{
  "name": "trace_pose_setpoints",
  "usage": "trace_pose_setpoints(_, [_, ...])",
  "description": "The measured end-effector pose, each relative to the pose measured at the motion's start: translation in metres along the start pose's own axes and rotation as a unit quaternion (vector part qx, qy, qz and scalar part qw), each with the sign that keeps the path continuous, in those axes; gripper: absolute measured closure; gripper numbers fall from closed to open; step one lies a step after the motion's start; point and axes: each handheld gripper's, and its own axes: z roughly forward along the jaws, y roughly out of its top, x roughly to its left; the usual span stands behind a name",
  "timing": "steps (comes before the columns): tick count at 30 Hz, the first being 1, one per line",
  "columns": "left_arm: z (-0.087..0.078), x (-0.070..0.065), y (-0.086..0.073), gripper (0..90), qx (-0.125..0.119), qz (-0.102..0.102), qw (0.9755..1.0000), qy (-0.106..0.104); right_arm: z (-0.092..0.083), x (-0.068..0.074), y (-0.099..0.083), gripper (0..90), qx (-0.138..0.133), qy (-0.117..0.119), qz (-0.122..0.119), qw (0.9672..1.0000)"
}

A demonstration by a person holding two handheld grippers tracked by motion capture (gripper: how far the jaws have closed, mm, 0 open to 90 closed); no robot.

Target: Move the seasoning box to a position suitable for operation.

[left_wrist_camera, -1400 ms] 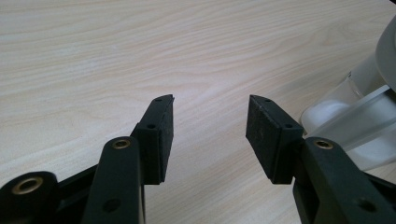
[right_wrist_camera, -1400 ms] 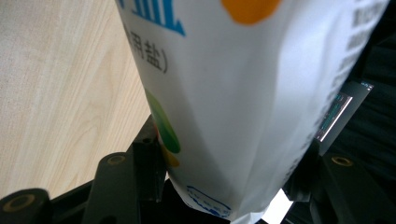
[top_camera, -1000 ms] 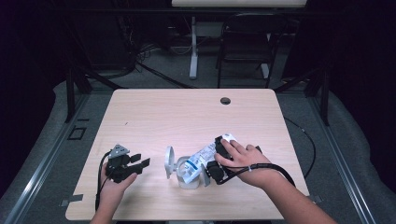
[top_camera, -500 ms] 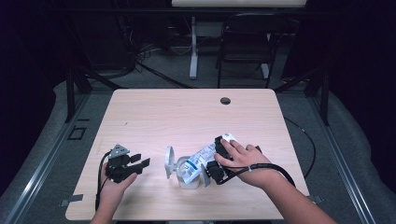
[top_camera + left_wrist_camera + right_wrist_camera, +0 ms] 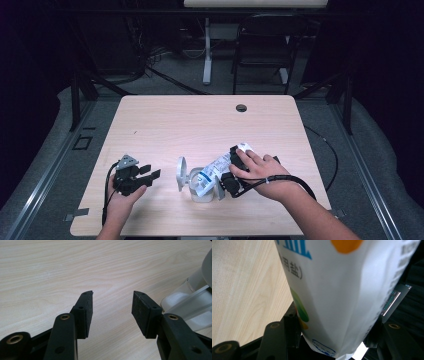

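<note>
Tilting over the open white jar [image 5: 200, 186] near the table's [image 5: 200, 125] front edge, the salt bag [image 5: 214, 171] sits pinched in the right tool [image 5: 227, 175]. Soft, shifting and slick, it is best gripped mid-body. The left tool [image 5: 145, 176] gapes empty.

I see no visible change from the earlier pictures: my right gripper [image 5: 226, 172] clamps the white salt bag [image 5: 214, 172] over the white container [image 5: 200, 187] as before, and my left gripper [image 5: 150, 175] rests open.
</note>
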Motion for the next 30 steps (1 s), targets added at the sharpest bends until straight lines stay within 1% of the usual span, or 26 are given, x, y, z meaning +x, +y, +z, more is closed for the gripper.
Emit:
trace_pose_setpoints(10, [0.0002, 0.0003, -0.0001, 52.0, 0.000, 0.000, 1.0000, 0.000, -0.0001, 0.0006, 0.0004, 45.8, 0.000, -0.002, 0.000, 1.0000])
trace_pose_setpoints(16, [0.0004, 0.0007, -0.0002, 52.0, 0.004, 0.000, 1.0000, 0.001, -0.0010, -0.0001, 0.0011, 46.0, 0.002, -0.004, -0.003, 1.0000])
trace_pose_setpoints(21, [0.0005, 0.0007, -0.0003, 52.0, 0.005, 0.000, 1.0000, 0.001, -0.0003, 0.0002, 0.0009, 46.1, -0.001, -0.003, -0.002, 1.0000])
trace_pose_setpoints(30, [0.0002, 0.0007, -0.0002, 52.0, 0.002, 0.000, 1.0000, 0.001, -0.0004, 0.0004, 0.0010, 46.4, -0.001, -0.002, -0.002, 1.0000])
